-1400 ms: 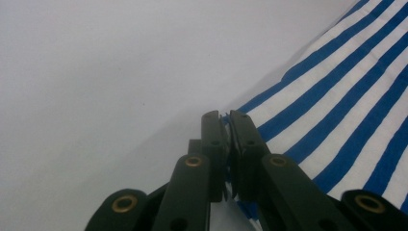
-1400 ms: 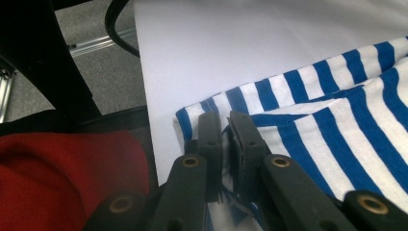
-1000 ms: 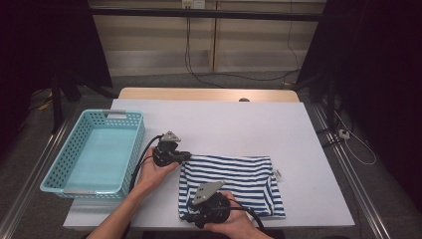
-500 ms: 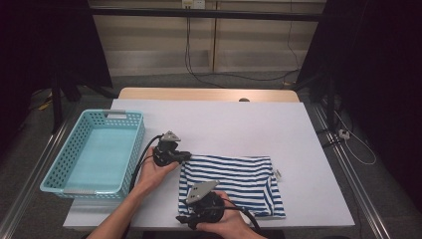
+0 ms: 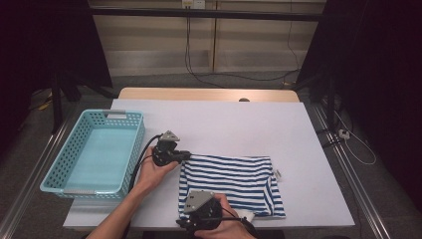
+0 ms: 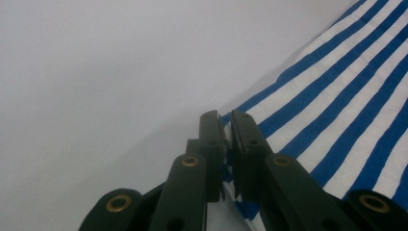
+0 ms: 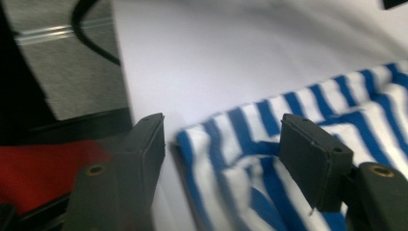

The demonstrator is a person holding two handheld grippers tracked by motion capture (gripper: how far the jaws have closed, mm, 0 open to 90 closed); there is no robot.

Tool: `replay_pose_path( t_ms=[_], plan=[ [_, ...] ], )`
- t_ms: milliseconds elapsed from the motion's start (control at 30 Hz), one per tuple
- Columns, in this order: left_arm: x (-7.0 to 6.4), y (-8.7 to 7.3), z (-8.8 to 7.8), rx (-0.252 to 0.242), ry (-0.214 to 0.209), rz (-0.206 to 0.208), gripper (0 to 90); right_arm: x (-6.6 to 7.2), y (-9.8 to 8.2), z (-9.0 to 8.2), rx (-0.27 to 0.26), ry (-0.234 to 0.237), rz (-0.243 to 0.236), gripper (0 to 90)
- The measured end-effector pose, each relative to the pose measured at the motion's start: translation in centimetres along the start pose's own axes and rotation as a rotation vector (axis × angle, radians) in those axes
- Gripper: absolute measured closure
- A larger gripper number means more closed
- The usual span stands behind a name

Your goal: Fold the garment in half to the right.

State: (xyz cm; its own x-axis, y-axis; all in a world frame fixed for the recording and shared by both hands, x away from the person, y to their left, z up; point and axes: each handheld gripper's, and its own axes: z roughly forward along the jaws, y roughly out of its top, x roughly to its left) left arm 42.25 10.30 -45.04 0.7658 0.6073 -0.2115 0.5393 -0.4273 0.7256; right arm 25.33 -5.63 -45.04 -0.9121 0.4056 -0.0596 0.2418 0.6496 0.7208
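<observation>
On the left of the counter (image 5: 209, 119) stands an open-weave turquoise basket (image 5: 94, 154), with nothing visible inside it. Just right of it the left tool (image 5: 185, 156) lies low at the far left corner of the striped shirt (image 5: 234, 179), its jaws pressed together on the cloth edge; the left gripper view shows a thin blue-and-white fold nipped between them (image 6: 226, 139). The shirt lies folded into a rough rectangle on the near middle of the counter, flat except along its near edge. It looks a light, limp knit that will sag and unfold if lifted by one point, so two corners of the same side are the sensible places to grip, pinching all the layers together. At the near left corner the right tool (image 7: 231, 144) stands with its jaws apart, having just been opening, the bunched corner between them but not pressed by either pad. How many layers the left pinch holds cannot be told. The right hand (image 5: 224, 226) hides the near corner in the high view, and the right gripper view is blurred.
</observation>
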Motion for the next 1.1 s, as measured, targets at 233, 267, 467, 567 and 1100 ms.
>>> replay_pose_path(
  t_ms=[233, 267, 467, 567, 1100],
  plan=[
    [0.1, 0.1, -0.2, -0.005, 0.001, 0.008, 83.7, -0.7, -0.8, -0.6, 0.002, -0.039, 0.056, 38.7],
    [0.1, 0.1, -0.2, -0.006, 0.001, 0.009, 83.7, -0.7, -0.9, -0.8, -0.001, -0.03, 0.069, 41.9],
    [0.1, 0.1, -0.2, -0.011, 0.007, 0.007, 83.7, -0.6, -1.3, -1.4, 0.005, -0.041, 0.067, 51.4],
    [0.1, 0.1, -0.1, -0.007, 0.003, -0.003, 83.4, -0.6, -1.3, -1.5, -0.005, 0.007, 0.085, 56.3],
    [0.1, 0.2, -0.1, -0.024, 0.023, -0.002, 80.6, -0.1, -1.0, -0.7, -0.016, -0.026, 0.086, 69.1]
  ],
)
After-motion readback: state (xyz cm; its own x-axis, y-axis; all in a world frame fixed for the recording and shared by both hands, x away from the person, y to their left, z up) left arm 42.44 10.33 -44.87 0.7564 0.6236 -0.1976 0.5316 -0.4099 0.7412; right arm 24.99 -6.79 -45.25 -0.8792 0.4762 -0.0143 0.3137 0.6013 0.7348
